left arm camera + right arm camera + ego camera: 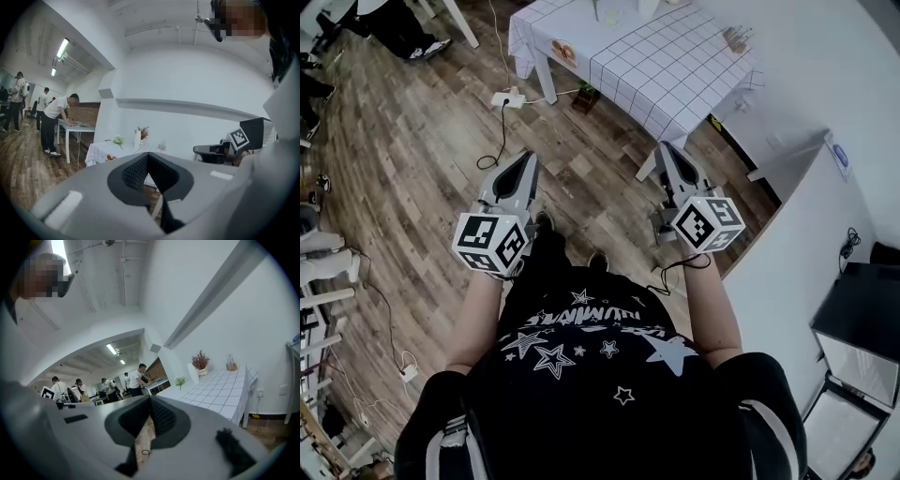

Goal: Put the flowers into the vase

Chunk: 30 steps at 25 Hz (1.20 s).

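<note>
Wooden floor [422, 141] fills the head view, where the left gripper [528, 159] and right gripper [666, 152] point toward a table [675, 75] with a checked cloth, well apart from both. Left gripper view: jaws pressed together, nothing between them; a white vase [137, 139] and a green flower [118, 140] sit on that distant table. Right gripper view: jaws likewise closed and empty, the flower near the vase.
</note>
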### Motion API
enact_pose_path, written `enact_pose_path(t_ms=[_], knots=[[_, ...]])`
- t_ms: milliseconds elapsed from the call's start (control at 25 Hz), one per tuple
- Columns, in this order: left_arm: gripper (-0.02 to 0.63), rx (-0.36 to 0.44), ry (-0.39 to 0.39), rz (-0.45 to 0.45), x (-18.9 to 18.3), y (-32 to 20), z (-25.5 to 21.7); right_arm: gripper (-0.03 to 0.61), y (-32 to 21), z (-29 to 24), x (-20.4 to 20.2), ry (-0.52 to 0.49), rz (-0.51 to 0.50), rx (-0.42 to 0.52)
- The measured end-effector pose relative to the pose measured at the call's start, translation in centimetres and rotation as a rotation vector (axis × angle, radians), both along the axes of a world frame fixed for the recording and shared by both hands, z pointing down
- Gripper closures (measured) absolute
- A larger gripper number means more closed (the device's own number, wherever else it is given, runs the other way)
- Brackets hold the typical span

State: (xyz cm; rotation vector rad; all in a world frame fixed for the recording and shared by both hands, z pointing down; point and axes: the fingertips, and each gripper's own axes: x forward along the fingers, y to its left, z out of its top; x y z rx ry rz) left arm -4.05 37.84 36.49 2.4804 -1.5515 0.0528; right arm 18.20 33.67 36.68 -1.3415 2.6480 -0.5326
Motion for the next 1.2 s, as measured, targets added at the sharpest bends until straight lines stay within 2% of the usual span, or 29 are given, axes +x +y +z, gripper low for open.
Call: enact_pose_path(t_ms=[240,800,1000,1200], knots=[[0.604,-0.017,0.041,-0.038,-2.3,-2.3,0.8,0.566,-1.4,0.8,-0.7,0.042,0.015,-0.017],[0.604,-0.051,0.105,0.033,-6.4,-12.8,2.8,0.566,-9.5,1.4,-3.3,0.114,0.126,-0.068],[0.604,-0.06,0.114,0.03,-8.5,-16.8,3.4,0.566,-13.0,2.1,-5.7,0.139,0.117,-0.087],[0.604,-0.067,0.118,0.014,-9.0,-18.4,3.4,0.566,-15.0,2.4,-6.7,0.138,0.103,-0.097]])
